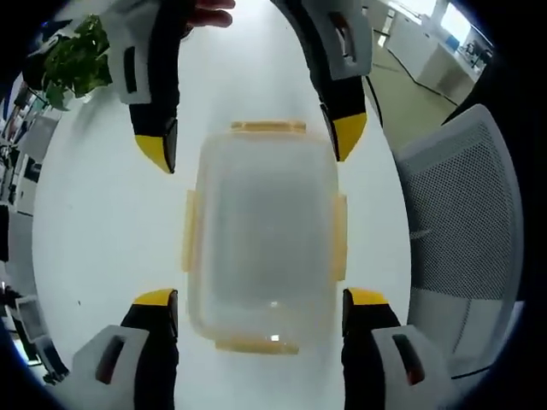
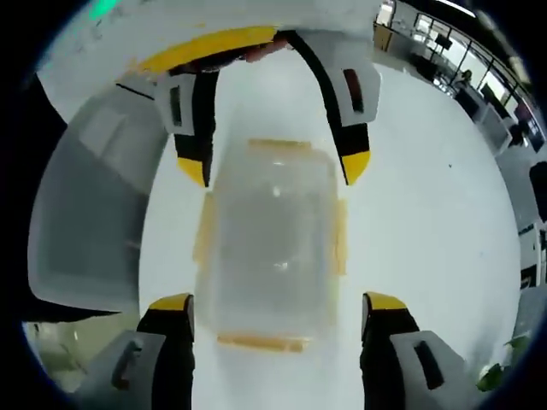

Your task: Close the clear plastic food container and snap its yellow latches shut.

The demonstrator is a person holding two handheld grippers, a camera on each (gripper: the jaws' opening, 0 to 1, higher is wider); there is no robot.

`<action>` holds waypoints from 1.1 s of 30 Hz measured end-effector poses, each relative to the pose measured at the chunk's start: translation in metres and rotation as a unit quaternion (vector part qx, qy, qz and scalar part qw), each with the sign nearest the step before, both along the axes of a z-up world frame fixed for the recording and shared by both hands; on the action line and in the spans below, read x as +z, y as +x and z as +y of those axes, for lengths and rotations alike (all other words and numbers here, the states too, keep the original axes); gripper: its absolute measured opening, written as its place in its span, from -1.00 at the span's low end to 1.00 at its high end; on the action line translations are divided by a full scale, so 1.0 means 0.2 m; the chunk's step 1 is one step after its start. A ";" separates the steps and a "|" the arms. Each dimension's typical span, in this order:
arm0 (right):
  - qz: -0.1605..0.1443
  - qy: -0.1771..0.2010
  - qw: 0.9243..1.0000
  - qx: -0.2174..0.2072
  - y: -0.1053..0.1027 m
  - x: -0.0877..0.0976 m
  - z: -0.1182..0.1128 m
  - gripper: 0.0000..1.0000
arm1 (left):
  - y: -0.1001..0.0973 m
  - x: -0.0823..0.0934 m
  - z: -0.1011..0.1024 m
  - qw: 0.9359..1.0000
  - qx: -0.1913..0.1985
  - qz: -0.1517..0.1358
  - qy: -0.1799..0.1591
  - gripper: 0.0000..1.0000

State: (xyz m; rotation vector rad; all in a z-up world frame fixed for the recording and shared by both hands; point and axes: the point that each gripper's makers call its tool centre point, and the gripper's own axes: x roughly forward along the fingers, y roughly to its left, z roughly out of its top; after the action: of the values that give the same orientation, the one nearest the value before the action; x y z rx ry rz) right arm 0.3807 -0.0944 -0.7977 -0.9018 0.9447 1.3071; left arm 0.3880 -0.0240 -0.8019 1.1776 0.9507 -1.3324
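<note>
at the bottom of the left gripper view, left gripper sits spread wide, yellow tips either side of the near end of the clear container, nothing pinched. container lies flat on the white table, centre frame, lid on. yellow latches: near end, left side, right side, far end; can't tell if any are snapped. beyond it, top of frame, right gripper points back toward the camera, jaws also spread, straddling the far end. fingers show at the top edge. grey mesh chair on the right, green plant upper left.

right gripper view, bottom: right gripper wide apart, tips flanking the near end of the container, not gripping. latches visible at near end, left, right, far end. past the box, left gripper comes in from the top, spread across the far end. chair on the left, table running right, office desks far upper right.
</note>
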 end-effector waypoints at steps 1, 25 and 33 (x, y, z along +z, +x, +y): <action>0.000 0.000 1.000 -0.001 0.00 0.00 0.00 0.62 | 0.00 -0.01 0.00 1.000 -0.003 0.001 0.001 0.59; -0.004 0.007 1.000 -0.013 -0.06 -0.05 0.02 0.68 | 0.00 -0.08 0.05 1.000 -0.018 0.007 0.019 0.58; -0.010 0.008 1.000 -0.014 -0.06 -0.07 0.03 0.65 | 0.00 -0.10 0.05 1.000 -0.023 0.003 0.018 0.62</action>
State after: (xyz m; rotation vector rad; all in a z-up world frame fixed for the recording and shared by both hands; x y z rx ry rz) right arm 0.3679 -0.0893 -0.8127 -0.8851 0.9263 1.2783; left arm 0.3874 -0.0141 -0.8213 1.2292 0.9603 -1.3617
